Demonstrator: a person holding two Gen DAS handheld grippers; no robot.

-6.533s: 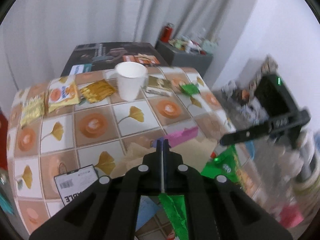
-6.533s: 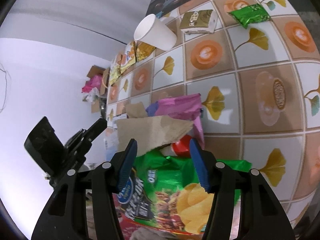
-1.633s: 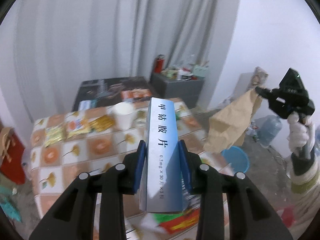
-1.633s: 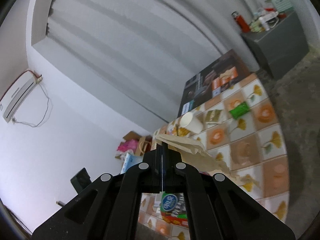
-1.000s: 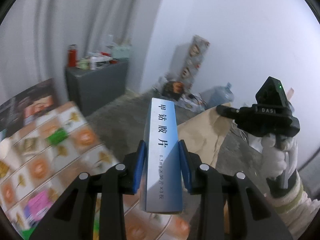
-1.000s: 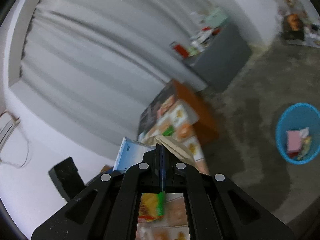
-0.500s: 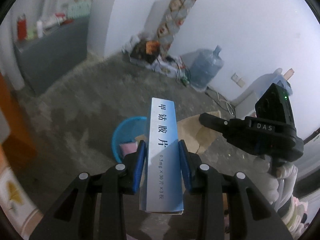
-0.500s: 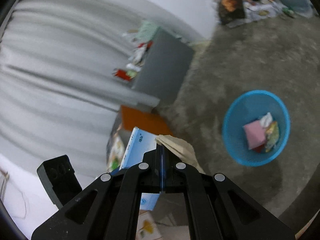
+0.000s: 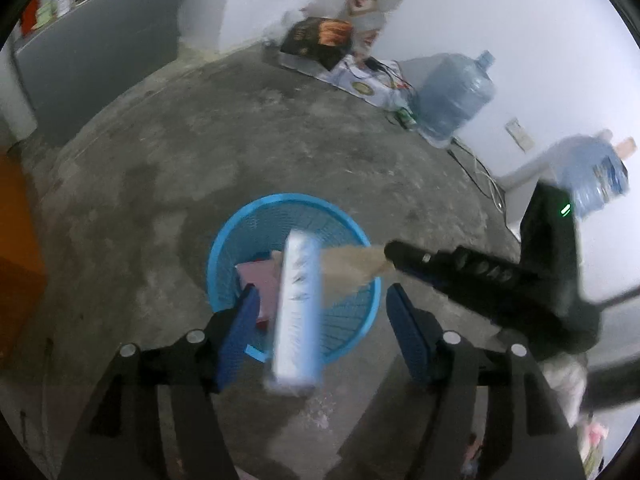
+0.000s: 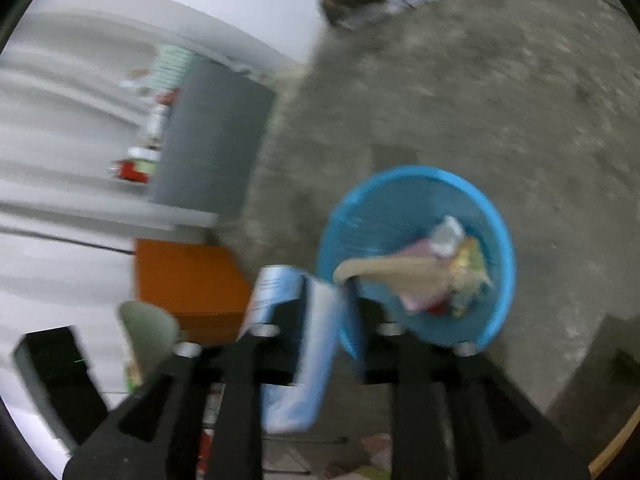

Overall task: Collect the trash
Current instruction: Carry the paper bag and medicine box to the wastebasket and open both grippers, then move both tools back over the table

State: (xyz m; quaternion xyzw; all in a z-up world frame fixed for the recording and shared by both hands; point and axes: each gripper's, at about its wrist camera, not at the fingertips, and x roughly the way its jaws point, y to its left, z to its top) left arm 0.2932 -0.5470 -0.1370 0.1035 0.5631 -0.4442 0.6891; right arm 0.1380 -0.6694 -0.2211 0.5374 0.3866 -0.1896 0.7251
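Trash fills the bottom of the blue basket (image 9: 224,256) on the grey concrete floor (image 9: 160,152): a pink packet (image 9: 258,280) and some crumpled wrappers (image 10: 466,256) lie inside it. My left gripper (image 9: 320,320) points down over the basket, and its jaws are opening; the long blue-and-white box (image 9: 298,312) sits in the gap between my blue pads (image 9: 240,328), blurred and apart from both of them, so I am no longer clamping it. Its far end is over the basket's opening. My right gripper (image 10: 332,308) comes in from the side, seen in the left view as a black body reaching toward the basket rim. Its jaws are opening too, and the brown paper bag (image 10: 396,276) hangs off its tips, stretching over the basket; the blur keeps me from telling whether the pads are touching the paper. A big water jug (image 9: 454,96) stands against the white wall, well apart from the basket.
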